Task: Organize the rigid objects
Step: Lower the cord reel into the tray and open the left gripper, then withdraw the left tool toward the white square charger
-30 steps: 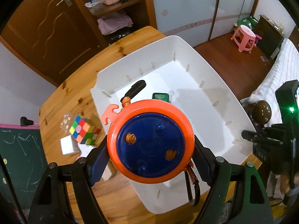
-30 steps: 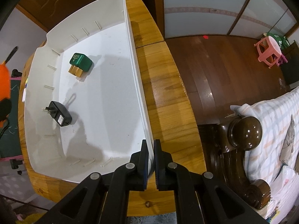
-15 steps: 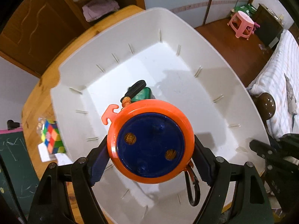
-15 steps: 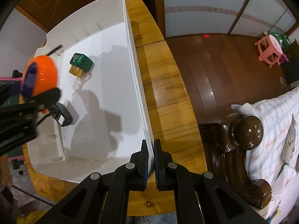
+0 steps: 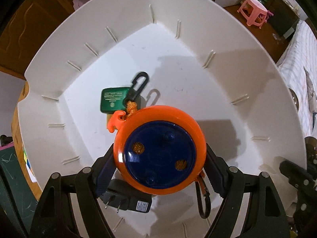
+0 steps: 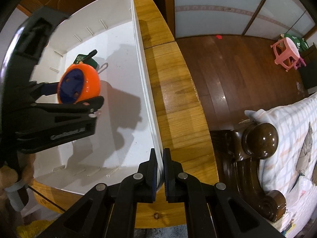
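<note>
The left gripper [image 5: 158, 175] squeezes a round orange and blue plastic reel [image 5: 159, 150] over the big white plastic tub [image 5: 227, 45]. The right gripper [image 6: 160, 173] pinches the tub's side wall.

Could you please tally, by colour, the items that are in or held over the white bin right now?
Orange and blue: 1, the reel held in the left gripper over the white bin
Green: 1, the green box
Black: 1, the power adapter
Total: 3
</note>
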A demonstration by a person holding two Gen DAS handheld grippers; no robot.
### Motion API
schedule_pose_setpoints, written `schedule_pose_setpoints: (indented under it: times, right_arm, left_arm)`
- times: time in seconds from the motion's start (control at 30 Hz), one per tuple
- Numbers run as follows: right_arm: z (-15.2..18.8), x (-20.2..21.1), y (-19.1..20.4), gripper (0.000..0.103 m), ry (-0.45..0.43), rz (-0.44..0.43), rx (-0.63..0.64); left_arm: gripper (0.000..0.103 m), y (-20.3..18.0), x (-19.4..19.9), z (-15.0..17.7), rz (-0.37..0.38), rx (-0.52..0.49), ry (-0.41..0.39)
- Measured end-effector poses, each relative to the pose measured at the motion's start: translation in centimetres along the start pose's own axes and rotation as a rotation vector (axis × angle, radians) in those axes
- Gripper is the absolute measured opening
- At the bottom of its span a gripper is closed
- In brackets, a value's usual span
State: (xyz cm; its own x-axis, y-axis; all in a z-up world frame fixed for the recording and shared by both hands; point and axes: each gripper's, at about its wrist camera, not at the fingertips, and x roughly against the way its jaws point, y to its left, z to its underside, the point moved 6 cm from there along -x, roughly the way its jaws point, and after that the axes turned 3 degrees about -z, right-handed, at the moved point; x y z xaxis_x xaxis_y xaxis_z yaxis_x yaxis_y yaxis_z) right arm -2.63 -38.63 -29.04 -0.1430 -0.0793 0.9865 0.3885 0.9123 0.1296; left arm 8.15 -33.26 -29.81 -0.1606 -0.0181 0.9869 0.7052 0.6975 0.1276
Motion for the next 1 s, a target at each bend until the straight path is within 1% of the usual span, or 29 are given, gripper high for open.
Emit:
schedule_pose_setpoints:
  times: [0.13, 0.27, 0.33, 0.4, 0.47, 0.73, 0.83, 0.87, 1.0]
  right_arm:
    - [0.0, 0.0, 0.0, 0.005, 0.001, -0.003, 0.000]
    - [0.0, 0.0, 0.0, 0.005, 0.000, -0.003, -0.001]
    - [0.0, 0.0, 0.0, 0.005, 0.000, -0.003, -0.001]
    - [-0.1, 0.0, 0.0, 0.005, -0.001, -0.002, 0.001]
    - [-0.1, 0.0, 0.0, 0.005, 0.000, -0.002, 0.002]
    - [-0.1, 0.0, 0.0, 0.005, 0.000, -0.002, 0.004]
    - [-0.2, 0.0, 0.1, 0.005, 0.001, 0.001, 0.006]
    - [-0.2, 0.0, 0.1, 0.005, 0.000, 0.001, 0.008]
    - [-0.2, 0.0, 0.1, 0.005, 0.002, -0.003, 0.008]
  left_arm:
    - [0.084, -0.4, -0.5, 0.3, 0.001, 0.002, 0.030]
    - [0.084, -0.6, -0.9, 0.4, 0.017, 0.014, 0.051]
    - [0.084, -0.7, -0.7, 0.5, 0.020, 0.014, 0.040]
    - [0.095, -0.9, -0.1, 0.4, 0.024, 0.008, 0.014]
    - [0.098, -1.0, 0.5, 0.3, 0.030, 0.006, -0.010]
    - [0.099, -0.7, 3.6, 1.6, 0.029, 0.032, -0.053]
    - [0.099, 0.4, 4.9, 2.9, 0.022, 0.054, -0.066]
    - [0.099, 1.9, 4.9, 2.9, 0.023, 0.062, -0.070]
    - [0.099, 3.7, 6.8, 4.3, 0.018, 0.107, -0.091]
